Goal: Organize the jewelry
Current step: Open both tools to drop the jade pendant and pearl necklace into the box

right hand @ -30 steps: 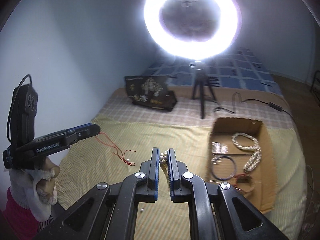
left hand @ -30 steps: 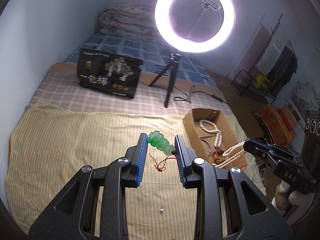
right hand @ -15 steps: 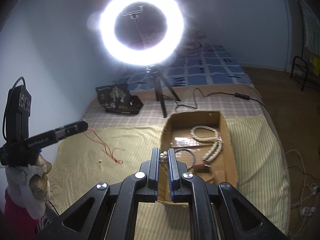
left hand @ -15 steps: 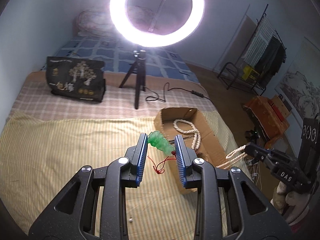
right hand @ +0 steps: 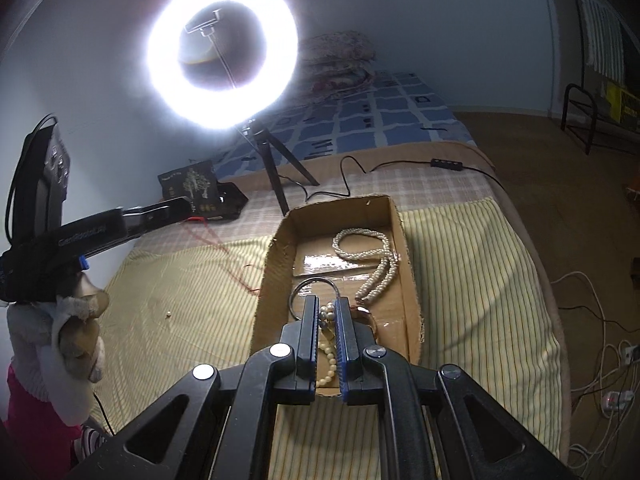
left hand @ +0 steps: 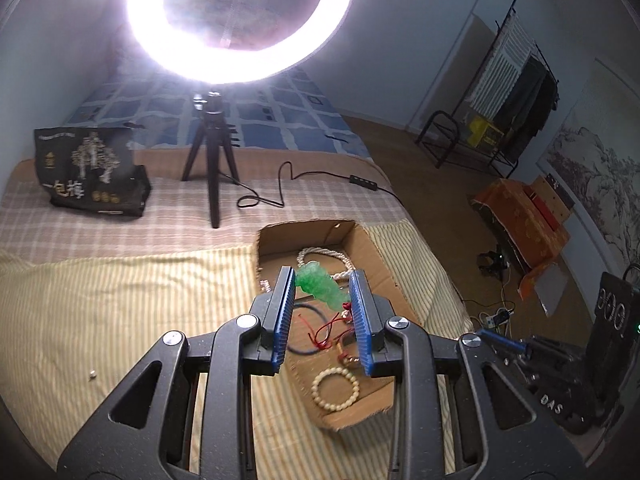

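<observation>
Left wrist view: the left tongs [left hand: 322, 288] were seen clenched on a green jade pendant [left hand: 320, 286], held above the cardboard box [left hand: 372, 248] that lay on the bed's striped sheet [left hand: 120, 300]. A red cord [left hand: 324, 330] was trailing from the pendant down into the box. Inside, a twisted pearl necklace [left hand: 320, 254] lay at the far end, a dark bangle [left hand: 304, 350] in the middle, and a cream bead bracelet [left hand: 335, 390] at the near end. In the right wrist view, the right tongs [right hand: 328, 314] were gripped on a few beads of a bead strand [right hand: 328, 358], whose remainder hung down over the near end of the box.

The step in hand was judged to be the placing of both pieces in the box. The pendant would best be lowered close to the cardboard floor before being released, so that the jade is not dropped onto the bangle; the cord should be gathered inside the wall. A small loose bead [left hand: 93, 375] on the sheet at the near left was left to be collected.
</observation>
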Tool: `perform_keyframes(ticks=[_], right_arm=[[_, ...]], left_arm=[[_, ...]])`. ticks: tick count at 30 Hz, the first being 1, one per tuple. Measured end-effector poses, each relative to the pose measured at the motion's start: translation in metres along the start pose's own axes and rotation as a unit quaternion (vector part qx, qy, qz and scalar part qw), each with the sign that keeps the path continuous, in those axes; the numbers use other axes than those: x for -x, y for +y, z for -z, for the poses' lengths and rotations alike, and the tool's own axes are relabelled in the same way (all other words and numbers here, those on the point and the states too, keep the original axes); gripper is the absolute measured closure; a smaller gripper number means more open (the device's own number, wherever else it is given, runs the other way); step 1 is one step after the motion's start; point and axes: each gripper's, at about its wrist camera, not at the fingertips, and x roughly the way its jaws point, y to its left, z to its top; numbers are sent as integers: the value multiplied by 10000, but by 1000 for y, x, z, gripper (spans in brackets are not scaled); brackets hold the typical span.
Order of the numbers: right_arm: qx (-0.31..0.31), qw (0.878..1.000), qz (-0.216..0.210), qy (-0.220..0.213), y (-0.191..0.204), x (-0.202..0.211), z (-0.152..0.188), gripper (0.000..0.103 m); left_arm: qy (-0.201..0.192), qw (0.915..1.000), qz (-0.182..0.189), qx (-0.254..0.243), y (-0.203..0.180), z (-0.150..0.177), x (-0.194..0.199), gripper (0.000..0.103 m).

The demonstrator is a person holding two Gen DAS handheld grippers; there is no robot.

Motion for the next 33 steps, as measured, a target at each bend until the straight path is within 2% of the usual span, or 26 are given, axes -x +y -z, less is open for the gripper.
perform_keyframes(ticks=[11,23,24,26,27,28,29,31,33], right_arm=[[-60,9997,-17,227,-13,-25,7,98],[-65,9989,-32,472,-22,-52,11,97],[-37,9988,-63,477,-21,-52,11,94],[-17,9991,12,434,-20,-52,12,79],[-9,9991,31,417,-20,-52,11,67],[-2,9992,67,396,-19,-51,11,61],[5,9992,85,392,-18,-51,11,56],[29,9993,153,339,-17,-49,12,38],[63,9994,190,296,-15,-47,12,35]], left_arm=[[273,9996,-91,53,-9,-12,-67,76],[454,9982,-401,40,-1,-13,-104,75],[476,9980,-423,42,0,-13,-105,75],[496,9978,-440,39,1,-13,-107,74],[520,9976,-450,16,1,-12,-107,69],[542,9974,-478,-10,1,-12,-108,64],[549,9972,-505,-28,0,-11,-108,55],[519,9973,-525,-70,-1,-11,-105,54],[512,9973,-521,-78,-1,-11,-103,54]])
